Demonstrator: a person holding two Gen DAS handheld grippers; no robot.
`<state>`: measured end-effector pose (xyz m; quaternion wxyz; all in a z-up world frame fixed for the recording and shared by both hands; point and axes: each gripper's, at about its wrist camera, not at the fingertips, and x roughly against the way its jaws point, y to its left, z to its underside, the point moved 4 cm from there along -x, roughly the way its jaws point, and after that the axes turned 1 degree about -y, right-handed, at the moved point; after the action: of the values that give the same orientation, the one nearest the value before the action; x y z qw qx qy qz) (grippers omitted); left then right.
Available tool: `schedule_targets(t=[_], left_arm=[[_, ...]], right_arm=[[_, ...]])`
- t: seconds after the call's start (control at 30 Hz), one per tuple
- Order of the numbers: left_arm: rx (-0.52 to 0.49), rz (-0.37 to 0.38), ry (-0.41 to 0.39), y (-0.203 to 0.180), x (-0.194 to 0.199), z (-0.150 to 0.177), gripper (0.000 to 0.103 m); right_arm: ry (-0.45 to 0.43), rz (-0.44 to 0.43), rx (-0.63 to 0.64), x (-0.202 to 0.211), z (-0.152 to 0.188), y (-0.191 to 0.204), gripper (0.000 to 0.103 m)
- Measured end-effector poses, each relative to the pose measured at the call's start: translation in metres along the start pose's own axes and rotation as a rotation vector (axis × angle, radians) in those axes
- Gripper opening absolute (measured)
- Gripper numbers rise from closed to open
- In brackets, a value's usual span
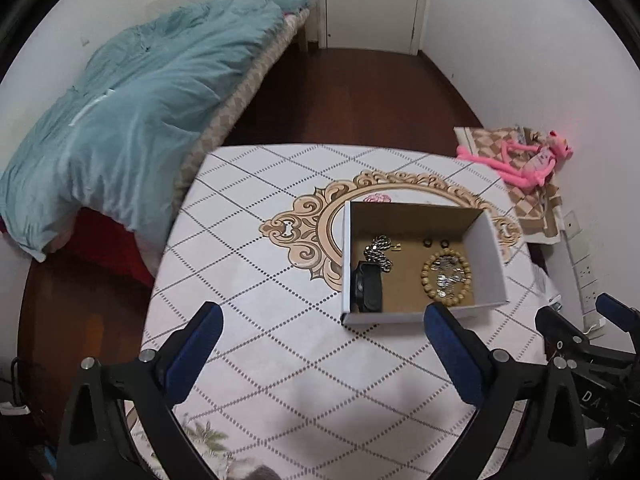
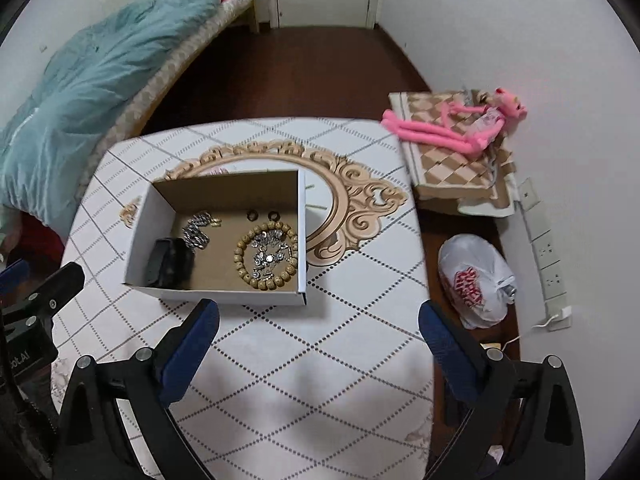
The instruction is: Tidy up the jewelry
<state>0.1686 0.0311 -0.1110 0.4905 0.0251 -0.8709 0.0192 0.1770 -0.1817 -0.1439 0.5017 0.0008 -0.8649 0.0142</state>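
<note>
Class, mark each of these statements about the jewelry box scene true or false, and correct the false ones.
1. The cardboard box stands on the patterned table. True.
2. The bead bracelet lies on the table outside the box. False: it lies inside the box.
3. Both the left gripper and the right gripper are open and empty. True.
4. The pink plush toy sits inside the box. False: it lies off the table, on a checkered item by the wall.
5. The box has its lid on. False: it is open on top.
</note>
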Motion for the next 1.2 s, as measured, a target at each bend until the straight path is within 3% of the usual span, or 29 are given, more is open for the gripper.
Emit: schedule_targets(t=[0.43,0.67,0.93,1.2], left_arm=[[-0.007,0.001,-0.183,0.004,0.129,0.017,0.102],[-0.013,-0.006,-0.251,0.006,0.177,0.017,0.102],[-0.006,0.008,-0.260,0.005,0.198,0.021,0.102],[0.002,0.012,-0.210,-0.001,0.182,0.020,0.102]], right_arm=[[-0.226,0.004,-0.022,0.150,0.021,-0.010,0.101],[-0.342,0.019,-0.022,0.221,0.030,-0.012,0.103],[-0.358,0.012,-0.005,0.253,0.037,-0.011,0.103],[-0.313,0.005,-0.014,0.238,0.031,-0.014,0.103]])
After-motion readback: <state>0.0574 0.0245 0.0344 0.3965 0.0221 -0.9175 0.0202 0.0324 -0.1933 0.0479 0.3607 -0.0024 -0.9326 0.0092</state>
